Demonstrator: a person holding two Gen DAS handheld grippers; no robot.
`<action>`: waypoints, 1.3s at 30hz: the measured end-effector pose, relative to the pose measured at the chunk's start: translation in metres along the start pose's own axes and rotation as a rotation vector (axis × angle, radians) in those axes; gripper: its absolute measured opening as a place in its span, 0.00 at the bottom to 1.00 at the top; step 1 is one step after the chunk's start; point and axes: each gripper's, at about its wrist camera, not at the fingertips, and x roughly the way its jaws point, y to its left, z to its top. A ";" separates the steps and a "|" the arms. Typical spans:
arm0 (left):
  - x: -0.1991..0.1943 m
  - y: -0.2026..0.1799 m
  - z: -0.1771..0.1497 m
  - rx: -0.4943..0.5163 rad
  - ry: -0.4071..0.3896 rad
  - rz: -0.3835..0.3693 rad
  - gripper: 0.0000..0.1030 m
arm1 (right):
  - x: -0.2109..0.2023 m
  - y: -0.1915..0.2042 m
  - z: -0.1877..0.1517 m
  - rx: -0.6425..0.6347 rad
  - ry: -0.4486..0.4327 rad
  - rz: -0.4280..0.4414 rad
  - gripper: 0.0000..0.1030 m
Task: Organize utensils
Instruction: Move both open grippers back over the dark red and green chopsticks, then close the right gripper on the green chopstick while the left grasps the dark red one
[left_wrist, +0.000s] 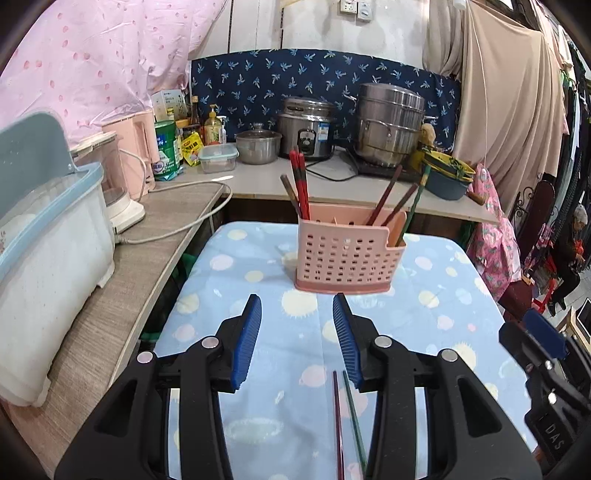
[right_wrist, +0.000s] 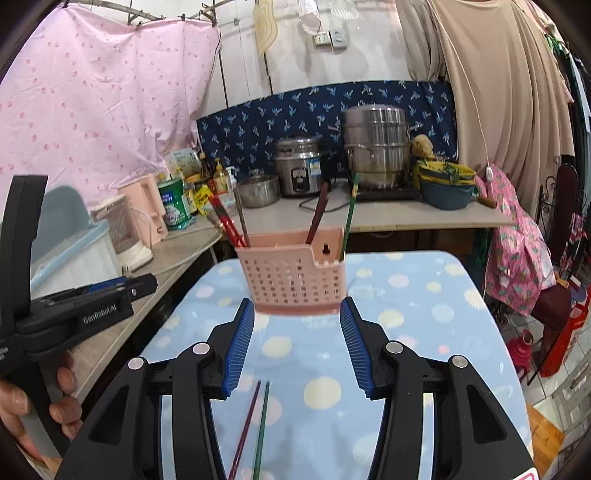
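Observation:
A pink perforated utensil holder (left_wrist: 345, 254) stands on the blue dotted cloth and holds several chopsticks; it also shows in the right wrist view (right_wrist: 295, 277). A dark red chopstick (left_wrist: 338, 424) and a green chopstick (left_wrist: 354, 421) lie loose on the cloth under my left gripper (left_wrist: 297, 306), which is open and empty. In the right wrist view the same red chopstick (right_wrist: 245, 428) and green chopstick (right_wrist: 261, 428) lie below my right gripper (right_wrist: 297, 308), open and empty, just short of the holder.
The table (left_wrist: 443, 306) is covered by the blue cloth. A wooden counter (left_wrist: 122, 295) on the left carries a white lidded bin (left_wrist: 48, 266) and a kettle. Behind stand a rice cooker (left_wrist: 306, 127), a steel steamer (left_wrist: 388, 125) and stacked bowls (left_wrist: 447, 173).

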 end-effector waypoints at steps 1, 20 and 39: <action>-0.001 0.001 -0.004 0.000 0.008 0.000 0.37 | -0.001 0.000 -0.006 0.002 0.013 0.002 0.46; 0.004 0.010 -0.102 0.013 0.167 0.004 0.37 | -0.008 0.015 -0.117 -0.031 0.213 -0.015 0.46; 0.014 0.022 -0.172 0.016 0.302 0.016 0.38 | 0.005 0.040 -0.190 -0.048 0.363 0.024 0.38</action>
